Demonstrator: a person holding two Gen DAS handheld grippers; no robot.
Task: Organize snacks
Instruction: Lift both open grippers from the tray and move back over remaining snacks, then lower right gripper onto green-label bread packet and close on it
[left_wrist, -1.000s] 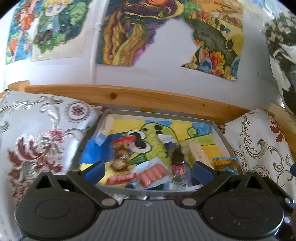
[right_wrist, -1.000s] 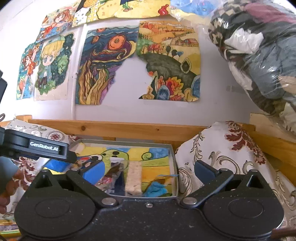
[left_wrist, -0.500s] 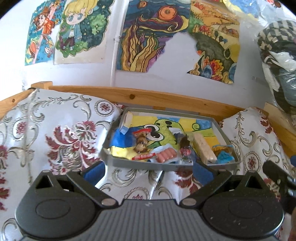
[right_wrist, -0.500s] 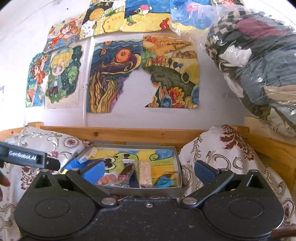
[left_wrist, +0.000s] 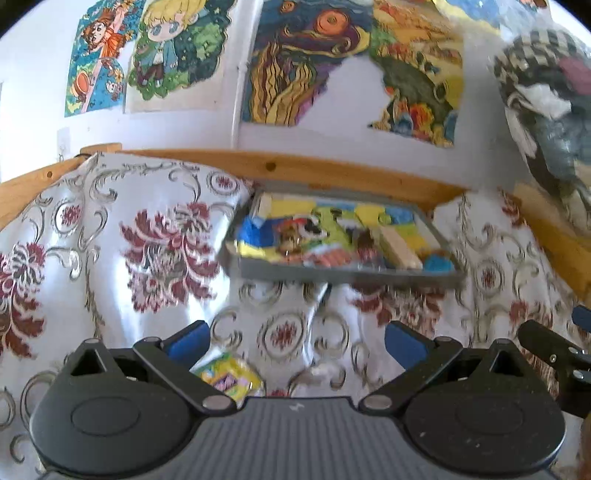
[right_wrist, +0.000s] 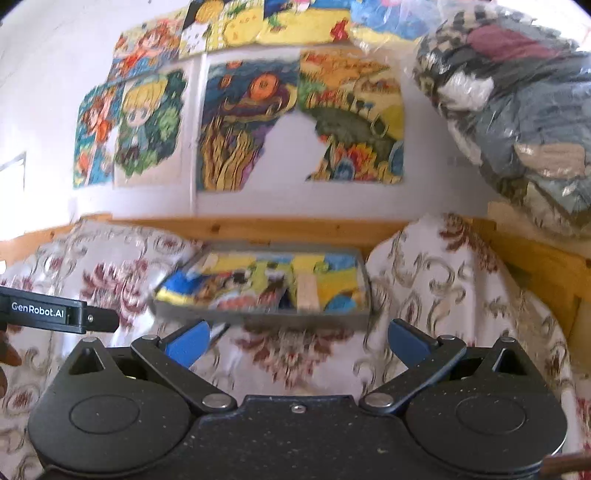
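A grey tray (left_wrist: 332, 275) with a cartoon-printed bottom rests on the patterned bedding against the wooden rail; it holds several snacks, among them a pack of sausages (left_wrist: 327, 258) and a pale wafer bar (left_wrist: 400, 245). The same tray (right_wrist: 258, 315) shows in the right wrist view, blurred. My left gripper (left_wrist: 297, 341) hangs open and empty well in front of the tray, with a yellow snack packet (left_wrist: 231, 378) on the bedding just below its left finger. My right gripper (right_wrist: 295, 341) is open and empty too, short of the tray's front wall.
Floral cushions (left_wrist: 140, 240) flank the tray left and right (right_wrist: 443, 280). A wooden bed rail (left_wrist: 295, 166) runs behind it, under a wall of colourful pictures. A plastic-wrapped bundle of clothes (right_wrist: 517, 110) sits high at the right. The left gripper's body (right_wrist: 55, 315) pokes in at the left.
Both grippers have pulled back from the tray, which now looks smaller and farther. The yellow packet has come into view under the left gripper. Both stay open.
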